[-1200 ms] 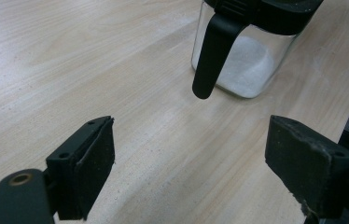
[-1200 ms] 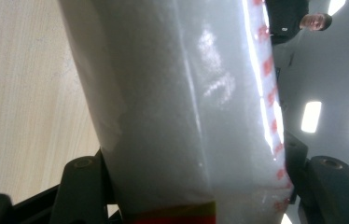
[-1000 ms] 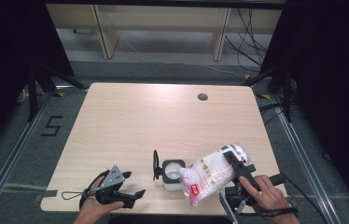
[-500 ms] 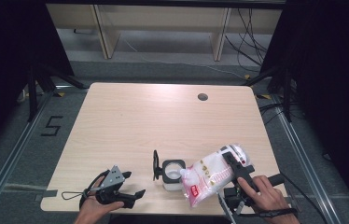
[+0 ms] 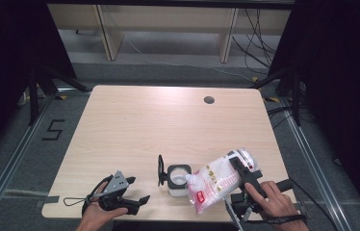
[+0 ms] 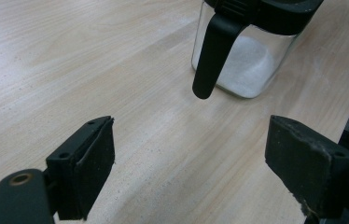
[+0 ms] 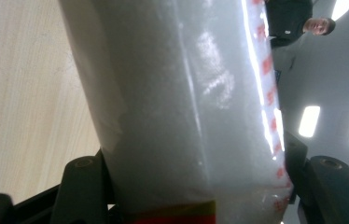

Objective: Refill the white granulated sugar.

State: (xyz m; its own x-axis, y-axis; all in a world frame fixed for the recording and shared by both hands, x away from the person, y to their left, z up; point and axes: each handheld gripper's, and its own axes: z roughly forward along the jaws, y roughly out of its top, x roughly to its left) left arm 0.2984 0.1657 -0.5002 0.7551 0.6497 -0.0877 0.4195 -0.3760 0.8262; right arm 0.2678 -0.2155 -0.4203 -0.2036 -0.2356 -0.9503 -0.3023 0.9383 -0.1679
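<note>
Pale wood table (image 5: 135, 130) carries a jar (image 5: 178, 179) near its front edge, lid swung up at the jar's left. In the high view the right gripper (image 5: 239, 168) holds a white bag (image 5: 215, 185) tilted over the jar, the bag's low corner at the jar's mouth. The left gripper (image 5: 137, 190) lies well left of the jar, on the table by the front edge, a hand (image 5: 102, 208) on it.

In the left gripper view its jaws stand wide apart with bare wood between them; the jar (image 6: 247, 56), white grains in its bottom, stands ahead.

In the right gripper view the jaws are clamped on the bag (image 7: 182, 102), one at each side.
</note>
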